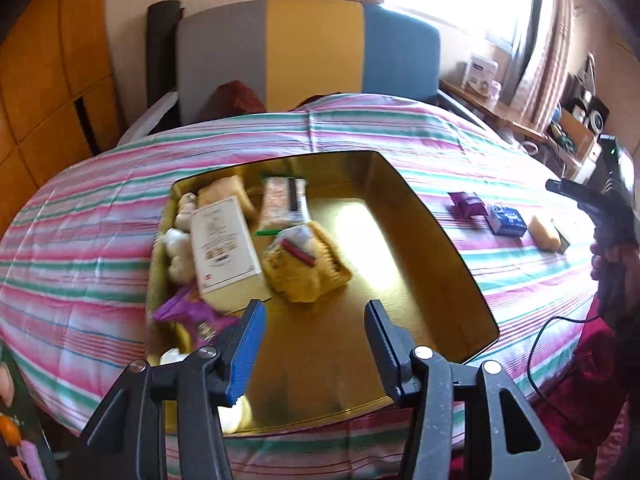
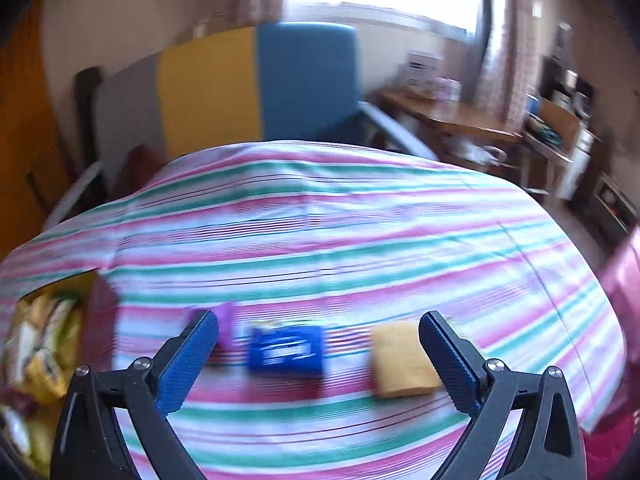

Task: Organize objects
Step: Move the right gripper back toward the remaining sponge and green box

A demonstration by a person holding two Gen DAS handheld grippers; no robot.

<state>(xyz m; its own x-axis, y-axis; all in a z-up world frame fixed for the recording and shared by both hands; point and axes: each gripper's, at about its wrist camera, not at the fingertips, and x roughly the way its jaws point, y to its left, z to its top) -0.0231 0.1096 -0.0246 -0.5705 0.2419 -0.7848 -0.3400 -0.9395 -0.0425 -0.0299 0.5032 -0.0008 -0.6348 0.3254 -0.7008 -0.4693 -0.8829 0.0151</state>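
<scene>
Three loose items are lying in a row on the striped cloth (image 2: pixel 320 216), outside the tray: one purple packet (image 2: pixel 226 322), one blue packet (image 2: pixel 286 350) and one yellow sponge-like block (image 2: pixel 402 360). In the left wrist view the same three are sitting to the right of the gold tray (image 1: pixel 424 208), well apart from it.

Inside the tray, crowded toward its left end, at least five things are showing: one cream box (image 1: pixel 224 248) with a printed label, one clear packet with a green edge (image 1: pixel 282 204), one yellow knitted-looking bundle (image 1: pixel 306 268) wrapped in clear film, one purple wrapper (image 1: pixel 188 310) at the near left corner, and a cluster of white lumpy pieces (image 1: pixel 178 248) along the left wall. The right half of the tray is showing only its shiny gold floor.

The left gripper (image 1: pixel 316 344) is hovering over the tray's near part, its jaws standing partly apart with nothing between them and touching nothing.

The right gripper (image 2: pixel 320 354) is hanging above the row of loose items with its jaws spread wide and empty; the blue packet is appearing between its fingers in the blurred view, the sponge block just inside the right finger, but whether the pads are meeting either one cannot be told.
</scene>
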